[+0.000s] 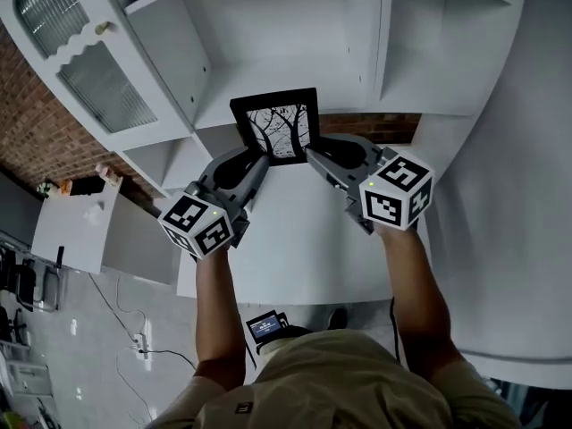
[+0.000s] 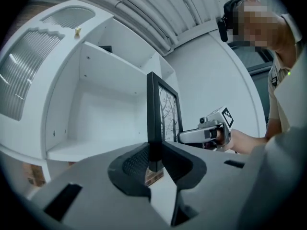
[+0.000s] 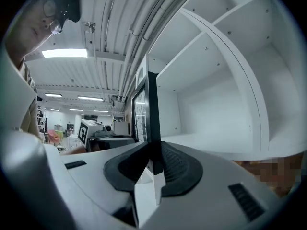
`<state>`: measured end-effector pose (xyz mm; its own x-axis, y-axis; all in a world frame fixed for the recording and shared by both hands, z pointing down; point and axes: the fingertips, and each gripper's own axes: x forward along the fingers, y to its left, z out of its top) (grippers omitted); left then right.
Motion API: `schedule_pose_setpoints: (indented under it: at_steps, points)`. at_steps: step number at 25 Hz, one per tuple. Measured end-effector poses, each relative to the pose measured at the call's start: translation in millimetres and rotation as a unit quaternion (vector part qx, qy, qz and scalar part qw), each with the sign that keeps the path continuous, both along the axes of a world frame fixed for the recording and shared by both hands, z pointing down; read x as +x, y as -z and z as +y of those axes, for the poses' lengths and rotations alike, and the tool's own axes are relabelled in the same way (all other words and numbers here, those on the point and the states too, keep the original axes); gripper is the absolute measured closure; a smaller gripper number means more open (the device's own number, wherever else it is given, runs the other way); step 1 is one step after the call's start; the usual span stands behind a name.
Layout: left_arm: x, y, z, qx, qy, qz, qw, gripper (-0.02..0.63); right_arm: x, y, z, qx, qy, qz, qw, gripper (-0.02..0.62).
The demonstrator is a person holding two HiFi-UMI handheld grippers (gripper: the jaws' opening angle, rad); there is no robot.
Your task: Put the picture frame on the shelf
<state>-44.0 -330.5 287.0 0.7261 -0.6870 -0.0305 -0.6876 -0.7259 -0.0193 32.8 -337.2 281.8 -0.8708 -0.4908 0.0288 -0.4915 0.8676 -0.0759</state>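
A white shelf unit [image 1: 295, 52] fills the top of the head view, its open compartments facing the person. A cabinet door with ribbed glass [image 1: 85, 65] swings out at the upper left, and a brick wall [image 1: 31, 137] shows behind it. Below the unit, a bare white surface [image 1: 304, 248] runs down the middle of the frame.

The picture frame [image 1: 279, 125], black with a tree print (bare branches on white), stands upright at the centre of the head view, just in front of the middle compartment's lower shelf and above the white surface. It is carried between the two grippers.

The left gripper [image 1: 261, 159] is clamped on the frame's lower left edge. In the left gripper view the dark pads [image 2: 136, 164] press on the thin black edge of the frame [image 2: 154, 114], with the right gripper [image 2: 182, 137] in view past it.

The right gripper [image 1: 313, 155] is closed on the lower right edge in the same way. Its own view shows the frame [image 3: 152, 109] pinched edge-on between the pads [image 3: 175, 164], with the empty white compartments at the right of that frame.
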Motion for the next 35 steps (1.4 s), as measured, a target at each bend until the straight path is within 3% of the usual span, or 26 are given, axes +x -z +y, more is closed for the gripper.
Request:
schedule_pose_setpoints:
  at_steps: [7, 23, 35]
  points:
    - [-12.7, 8.2, -29.0, 0.005, 0.056, -0.014, 0.9983, 0.526, -12.7, 7.6, -30.6, -0.002, -0.011, 0.002, 1.0, 0.528]
    - [-13.0, 6.1, -33.8, 0.016, 0.067, -0.057, 0.996, 0.526, -14.2, 3.6, -31.5, -0.001, -0.061, 0.016, 0.998, 0.528]
    - [-17.0, -7.3, -74.4, 0.001, 0.084, -0.101, 0.9913, 0.517, -20.6, -5.7, -62.6, -0.023, -0.073, 0.106, 0.991, 0.525]
